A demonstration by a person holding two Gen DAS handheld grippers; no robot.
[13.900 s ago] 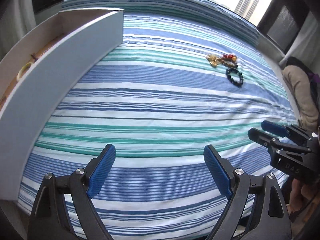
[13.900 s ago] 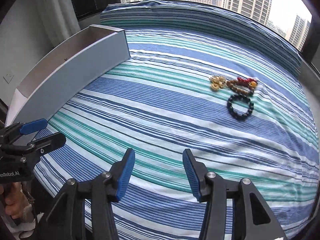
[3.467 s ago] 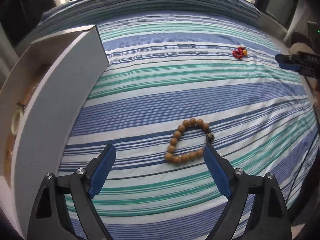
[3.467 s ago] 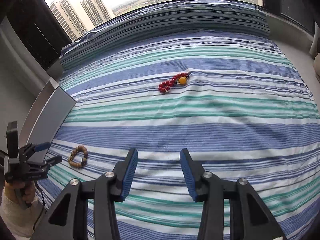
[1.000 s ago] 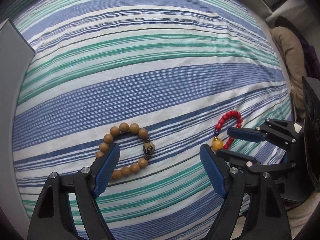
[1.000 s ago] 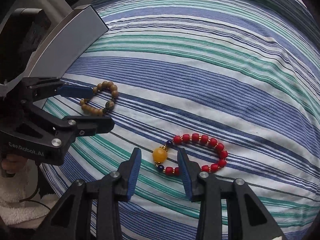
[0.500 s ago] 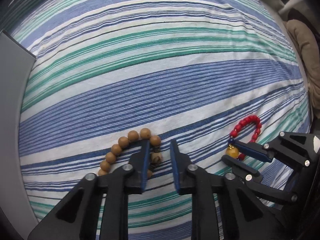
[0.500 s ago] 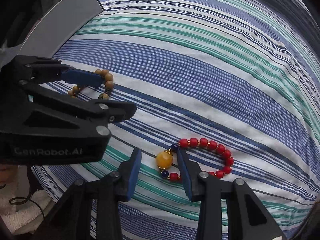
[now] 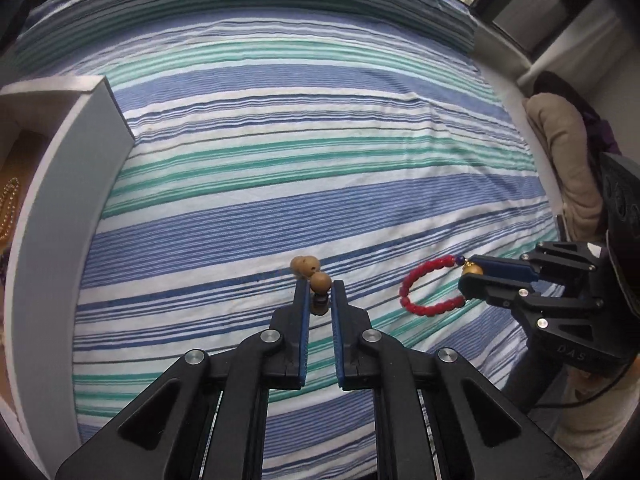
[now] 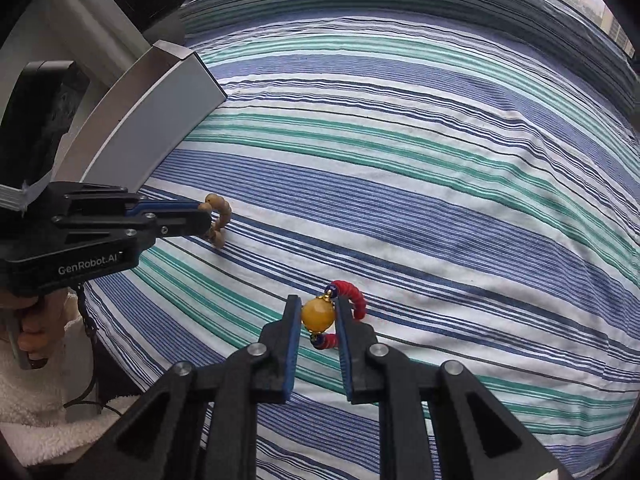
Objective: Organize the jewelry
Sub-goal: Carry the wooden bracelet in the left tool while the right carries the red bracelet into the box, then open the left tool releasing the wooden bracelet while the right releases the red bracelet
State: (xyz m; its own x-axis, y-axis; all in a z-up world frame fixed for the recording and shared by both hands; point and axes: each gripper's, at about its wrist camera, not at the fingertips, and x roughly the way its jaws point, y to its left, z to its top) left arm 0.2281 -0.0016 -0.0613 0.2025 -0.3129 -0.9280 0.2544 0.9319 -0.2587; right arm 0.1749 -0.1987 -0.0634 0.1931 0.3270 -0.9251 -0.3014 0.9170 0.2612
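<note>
My left gripper [image 9: 319, 285] is shut on the brown wooden bead bracelet [image 9: 307, 268] and holds it just above the striped bedspread; it also shows in the right wrist view [image 10: 218, 220]. My right gripper [image 10: 317, 307] is shut on the yellow bead of the red bead bracelet [image 10: 318, 314], whose red loop hangs past the fingers. In the left wrist view the right gripper [image 9: 466, 276] holds the red bracelet [image 9: 420, 290] to my right.
A white open box [image 9: 72, 168] stands along the left side of the bed, with gold chains [image 9: 10, 208] inside; it also shows in the right wrist view [image 10: 160, 112]. A beige cushion [image 9: 568, 168] lies off the bed's right edge.
Both grippers have closed fully on their bracelets and lifted them off the bedspread. The views now tilt up toward the far end of the bed.
</note>
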